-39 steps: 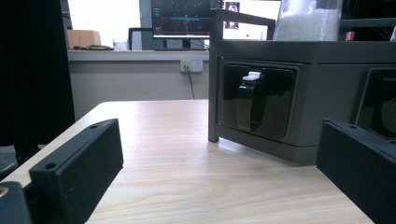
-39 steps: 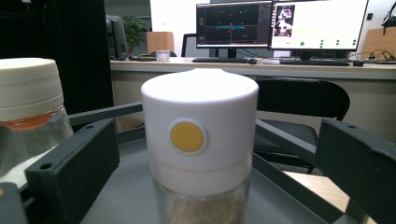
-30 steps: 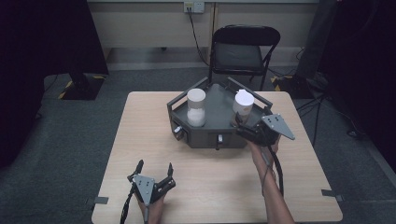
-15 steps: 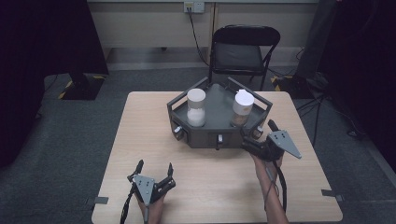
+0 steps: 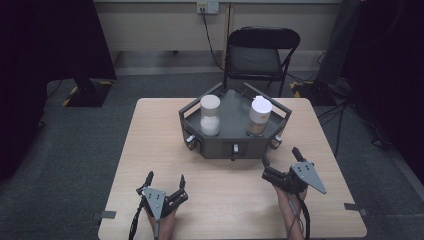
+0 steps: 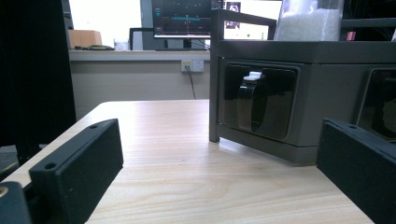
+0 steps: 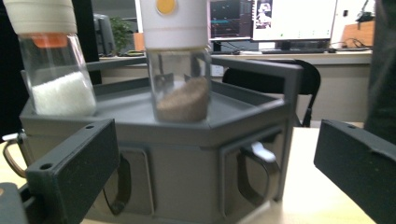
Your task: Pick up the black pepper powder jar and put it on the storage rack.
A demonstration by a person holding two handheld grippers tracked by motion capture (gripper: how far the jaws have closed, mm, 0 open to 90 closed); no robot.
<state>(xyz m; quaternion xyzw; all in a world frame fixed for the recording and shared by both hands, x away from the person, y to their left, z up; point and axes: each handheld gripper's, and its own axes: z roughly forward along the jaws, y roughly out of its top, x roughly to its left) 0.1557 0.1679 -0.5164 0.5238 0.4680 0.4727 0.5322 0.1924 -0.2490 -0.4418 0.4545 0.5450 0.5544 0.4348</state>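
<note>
A dark grey six-sided tray (image 5: 220,145) stands at the back middle of the wooden table (image 5: 150,145). On it stand two upright jars: one with white grains (image 5: 210,116) on the left, one with brown powder (image 5: 259,117) and a white lid on the right. My right gripper (image 5: 280,156) hovers open just in front of the tray's right front corner, empty. From the right gripper view (image 7: 215,140) both jars (image 7: 180,70) (image 7: 56,65) rise ahead. My left gripper (image 5: 165,178) rests open near the table's front edge. It (image 6: 219,140) faces a looped handle (image 6: 252,100) on the tray's side.
A black folding chair (image 5: 260,55) stands behind the table. The tray's side panels carry loop handles (image 7: 254,172). Bare tabletop lies between the two grippers and to the tray's left. Dark curtains flank the room.
My right gripper has drawn back from beside the brown-powder jar toward the table's front and dropped lower, empty. The jar stays on the tray. The left gripper has not moved.
</note>
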